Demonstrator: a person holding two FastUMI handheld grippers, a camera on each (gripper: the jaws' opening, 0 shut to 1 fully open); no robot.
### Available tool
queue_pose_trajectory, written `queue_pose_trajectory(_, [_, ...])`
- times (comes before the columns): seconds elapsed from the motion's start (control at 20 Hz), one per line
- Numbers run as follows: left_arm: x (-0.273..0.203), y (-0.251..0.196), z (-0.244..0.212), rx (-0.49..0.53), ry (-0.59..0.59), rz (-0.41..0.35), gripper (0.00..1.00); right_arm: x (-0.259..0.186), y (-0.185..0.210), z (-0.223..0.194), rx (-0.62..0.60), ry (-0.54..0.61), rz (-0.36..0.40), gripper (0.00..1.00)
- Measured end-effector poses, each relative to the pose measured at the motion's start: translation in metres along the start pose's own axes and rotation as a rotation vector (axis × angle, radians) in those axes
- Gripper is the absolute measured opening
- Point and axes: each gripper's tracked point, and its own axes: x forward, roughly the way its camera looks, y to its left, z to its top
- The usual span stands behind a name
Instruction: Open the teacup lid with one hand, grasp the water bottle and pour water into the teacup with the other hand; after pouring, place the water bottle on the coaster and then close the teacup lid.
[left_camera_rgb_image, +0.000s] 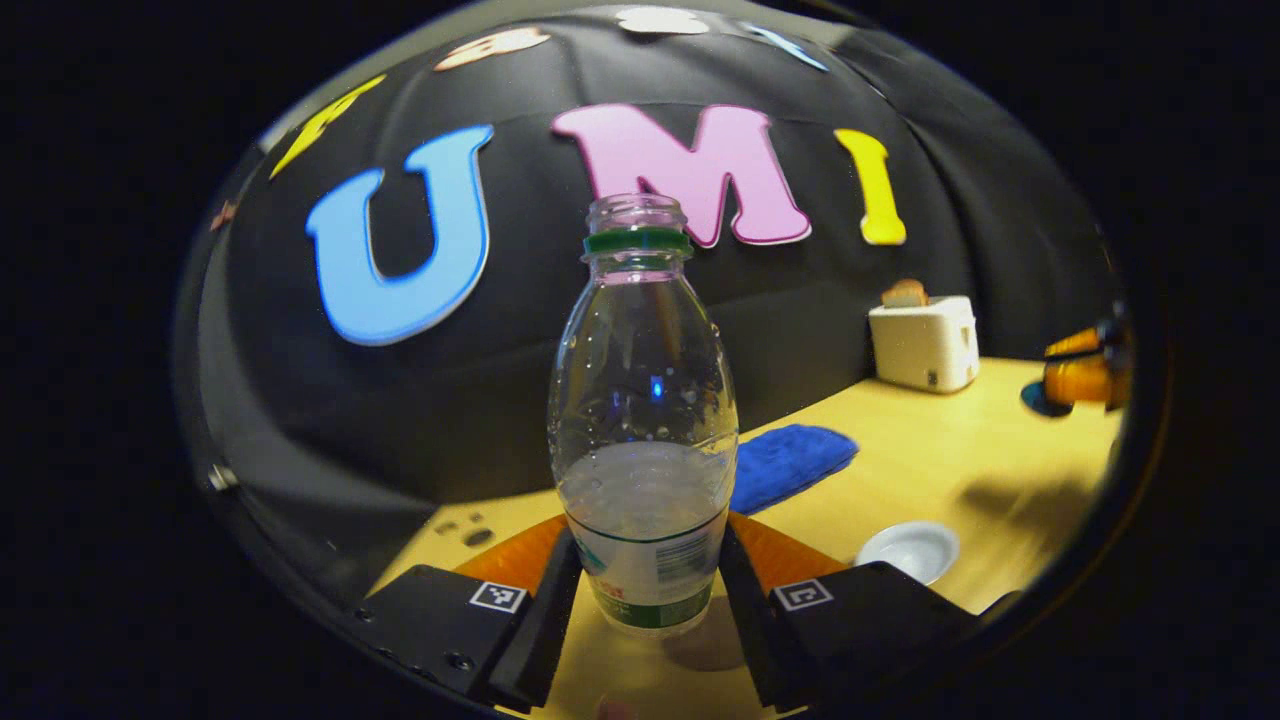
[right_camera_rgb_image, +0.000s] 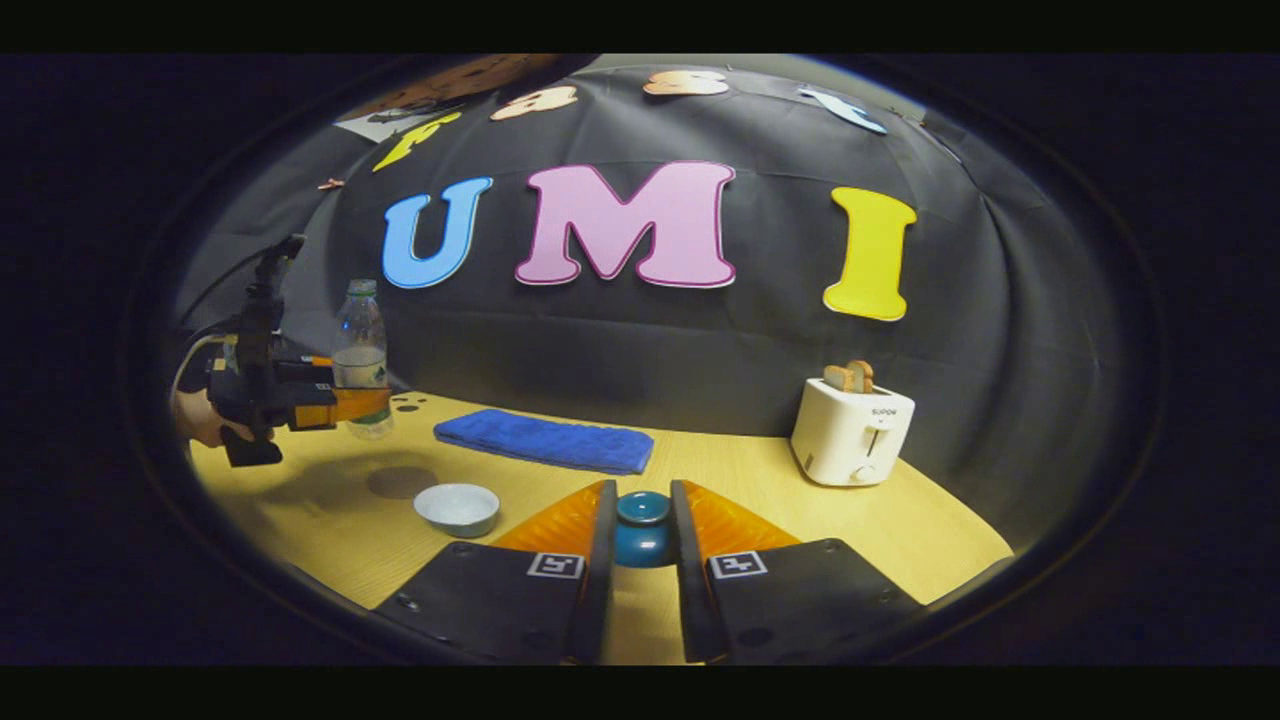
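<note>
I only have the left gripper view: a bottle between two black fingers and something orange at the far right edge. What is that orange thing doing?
Observer: That is the right gripper. Its two fingers are closed on a round teal teacup lid, one on each side.
Operator: And what holds the fingers around my bottle?
Observer: A person does. In the right gripper view, a hand grips the back of the left gripper, which holds the water bottle upright near the table's left end.
</note>
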Motion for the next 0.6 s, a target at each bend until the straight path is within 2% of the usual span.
queue_pose_trajectory(0.05, [0.002, -0.001, -0.002, -0.061, 0.013, -0.007, 0.75, 0.001, 0.002, 0.001, 0.003, -0.001, 0.002, 0.36])
queue_pose_trajectory(0.1, [0.008, -0.003, -0.007, -0.095, 0.020, -0.005, 0.75, 0.002, 0.003, 0.001, 0.006, 0.000, 0.003, 0.31])
queue_pose_trajectory(0.15, [0.013, -0.005, -0.012, -0.115, 0.024, -0.006, 0.75, 0.001, 0.004, 0.000, 0.007, 0.002, 0.004, 0.36])
queue_pose_trajectory(0.4, [0.023, -0.013, -0.033, -0.126, 0.044, -0.015, 0.75, 0.003, 0.011, -0.002, 0.009, 0.013, 0.014, 0.36])
queue_pose_trajectory(0.6, [0.029, -0.013, -0.049, -0.177, 0.071, -0.001, 0.76, 0.006, 0.018, 0.000, 0.017, 0.014, 0.024, 0.36])
